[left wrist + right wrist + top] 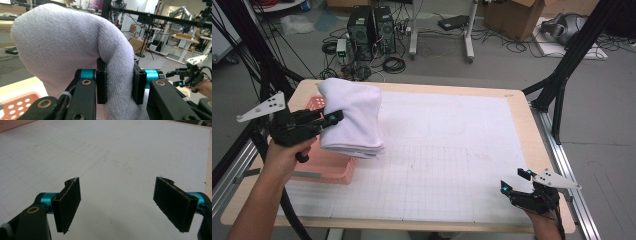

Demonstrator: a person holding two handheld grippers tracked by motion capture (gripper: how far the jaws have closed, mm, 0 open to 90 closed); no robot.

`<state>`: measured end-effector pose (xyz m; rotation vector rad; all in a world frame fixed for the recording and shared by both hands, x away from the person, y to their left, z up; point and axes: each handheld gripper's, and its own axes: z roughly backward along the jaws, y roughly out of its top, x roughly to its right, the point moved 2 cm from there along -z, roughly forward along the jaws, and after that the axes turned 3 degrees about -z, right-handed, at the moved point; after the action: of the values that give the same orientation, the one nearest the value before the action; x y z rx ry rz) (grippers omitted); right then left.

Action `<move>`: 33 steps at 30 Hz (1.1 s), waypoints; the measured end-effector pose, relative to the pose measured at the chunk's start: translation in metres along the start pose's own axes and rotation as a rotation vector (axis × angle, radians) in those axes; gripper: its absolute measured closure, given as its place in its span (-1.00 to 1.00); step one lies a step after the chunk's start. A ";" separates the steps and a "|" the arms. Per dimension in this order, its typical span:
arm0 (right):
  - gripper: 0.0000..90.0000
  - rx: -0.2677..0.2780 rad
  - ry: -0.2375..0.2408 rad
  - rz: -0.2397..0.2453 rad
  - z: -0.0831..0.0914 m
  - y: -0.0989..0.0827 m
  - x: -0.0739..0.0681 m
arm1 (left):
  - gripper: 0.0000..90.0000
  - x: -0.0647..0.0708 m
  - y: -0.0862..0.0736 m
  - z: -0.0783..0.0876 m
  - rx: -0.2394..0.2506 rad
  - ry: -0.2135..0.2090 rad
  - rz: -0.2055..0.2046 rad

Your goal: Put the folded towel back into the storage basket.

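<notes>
A folded white towel (352,117) hangs over the left side of the table, draped down on both sides of my left gripper (329,120), which is shut on it. In the left gripper view the towel (62,47) is pinched between the two black pads (101,86) and arches up over them. Below it sits a pink perforated basket (329,167) at the table's left edge. My right gripper (516,182) rests low at the front right corner, open, with nothing between its fingers (68,206) above the white gridded mat (120,157).
The white gridded mat (447,155) covers most of the wooden table (519,100). Black frame poles stand at the left and right edges. Computers, cables and boxes lie on the floor beyond the far edge.
</notes>
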<state>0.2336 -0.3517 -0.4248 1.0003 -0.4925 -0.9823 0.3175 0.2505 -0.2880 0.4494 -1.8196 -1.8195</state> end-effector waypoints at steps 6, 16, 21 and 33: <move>-0.54 -0.001 0.002 -0.002 -0.001 0.001 -0.002 | 0.59 -0.014 -0.004 0.022 0.020 0.029 0.018; -0.54 -0.005 -0.006 0.002 -0.004 0.001 -0.001 | 0.59 -0.040 -0.005 0.056 0.028 0.073 0.030; -0.54 -0.007 -0.009 -0.002 -0.005 0.001 -0.001 | 0.59 -0.053 -0.007 0.066 0.013 0.086 0.039; -0.54 -0.026 -0.020 -0.012 -0.008 0.000 -0.003 | 0.58 -0.077 -0.036 0.066 -0.058 0.083 0.078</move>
<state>0.2382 -0.3456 -0.4287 0.9721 -0.4896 -1.0082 0.3370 0.3477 -0.3310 0.4196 -1.7009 -1.7701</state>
